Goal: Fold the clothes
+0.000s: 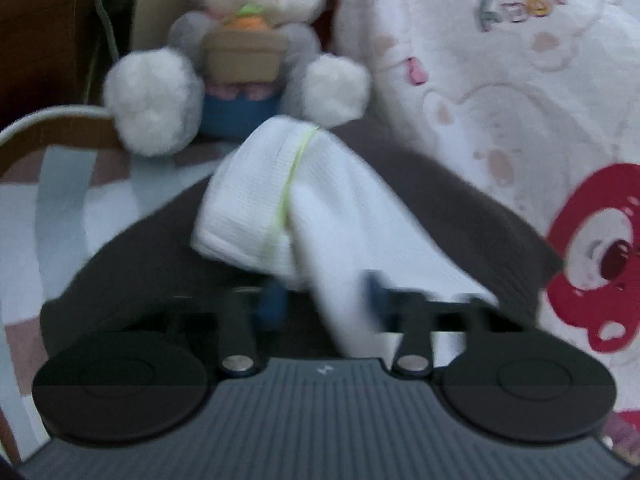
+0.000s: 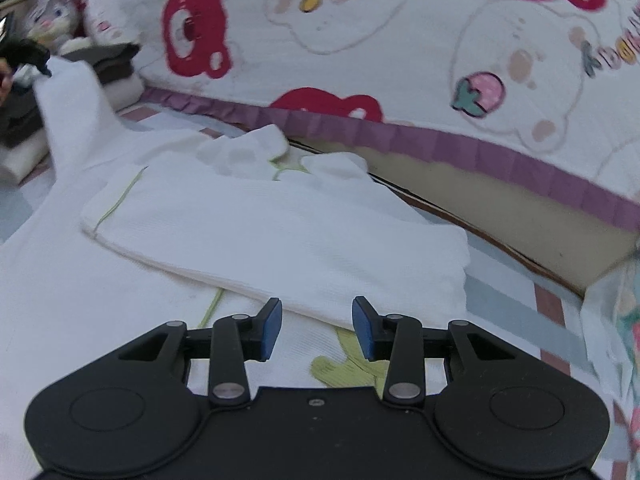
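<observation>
White ribbed knit with a thin lime-green seam makes up the garment (image 2: 280,232) spread on the bed (image 2: 520,304), and the fold turns on how it lies between the two tongs. At the far left of the right wrist view, the left tongs (image 2: 40,62) pinch one sleeve (image 2: 72,96) and lift it clear of the bed; in their own blurred view, that sleeve (image 1: 280,200) runs out between the left tongs (image 1: 328,296), draped above a dark folded pile (image 1: 160,248) before a plush rabbit (image 1: 240,40). Judging by the taut cloth, the jaws have closed on it. Moving right, the other sleeve lies folded across the body, its long axis running from the green-seamed cuff at left to the shoulder at right. The right tongs (image 2: 316,328) stand about half open, empty, just short of that sleeve's near edge. The raised sleeve probably gets carried rightward across the body next, so the left hand has the working grip.
</observation>
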Motion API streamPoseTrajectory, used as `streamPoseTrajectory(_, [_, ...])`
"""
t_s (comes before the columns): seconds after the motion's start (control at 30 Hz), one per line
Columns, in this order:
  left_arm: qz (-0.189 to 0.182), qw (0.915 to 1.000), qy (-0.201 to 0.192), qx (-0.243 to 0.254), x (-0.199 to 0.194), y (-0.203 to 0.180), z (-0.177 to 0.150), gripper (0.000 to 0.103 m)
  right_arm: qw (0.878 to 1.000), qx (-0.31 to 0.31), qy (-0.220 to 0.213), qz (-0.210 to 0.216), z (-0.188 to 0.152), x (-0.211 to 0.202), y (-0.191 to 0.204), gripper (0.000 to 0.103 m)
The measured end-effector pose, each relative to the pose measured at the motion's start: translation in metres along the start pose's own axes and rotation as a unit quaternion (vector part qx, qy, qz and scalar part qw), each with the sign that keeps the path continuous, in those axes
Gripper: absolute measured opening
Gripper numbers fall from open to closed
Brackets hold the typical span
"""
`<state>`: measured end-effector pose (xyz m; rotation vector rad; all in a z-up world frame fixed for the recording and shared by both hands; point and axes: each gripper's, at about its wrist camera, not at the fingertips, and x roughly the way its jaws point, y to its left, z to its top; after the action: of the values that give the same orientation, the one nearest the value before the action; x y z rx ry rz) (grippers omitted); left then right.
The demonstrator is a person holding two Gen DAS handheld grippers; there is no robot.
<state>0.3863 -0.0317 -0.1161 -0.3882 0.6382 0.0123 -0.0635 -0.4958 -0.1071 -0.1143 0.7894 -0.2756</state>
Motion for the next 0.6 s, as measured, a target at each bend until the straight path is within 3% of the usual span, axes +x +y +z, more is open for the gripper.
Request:
streamPoseTrajectory(0.13, [-0.023,0.9937,-0.064,0.089,-0.044,-0.038,-0.012,0.01,1.0,0.003,-0.001,0.0,0.001,0.0,0.002,0.044])
streamPoseTrajectory(0.23, [-0.087,0.9869,-0.059,0.123,-0.08,-0.068,-0.032,0.01,1.0,0.023,0.002,0.007,-0.002,0.003,0.002,0.044])
streamPoseTrajectory(0.4, [-0.219,0.9619,0.012,0.163,-0.141,-0.115,-0.095,0.01,0.999,0.029,0.009,0.017,-0.005,0.008,0.008,0.044])
streamPoseTrajectory(0.53, [-0.277,0.9421,0.099,0.161,-0.162,-0.144,-0.148,0.01,1.0,0.008,0.011,0.019,-0.002,0.007,0.013,0.044])
streamPoseTrajectory(0.6, [-0.295,0.926,0.156,0.177,-0.162,-0.162,-0.181,0.012,1.0,0.006,0.011,0.018,0.0,0.006,0.013,0.044])
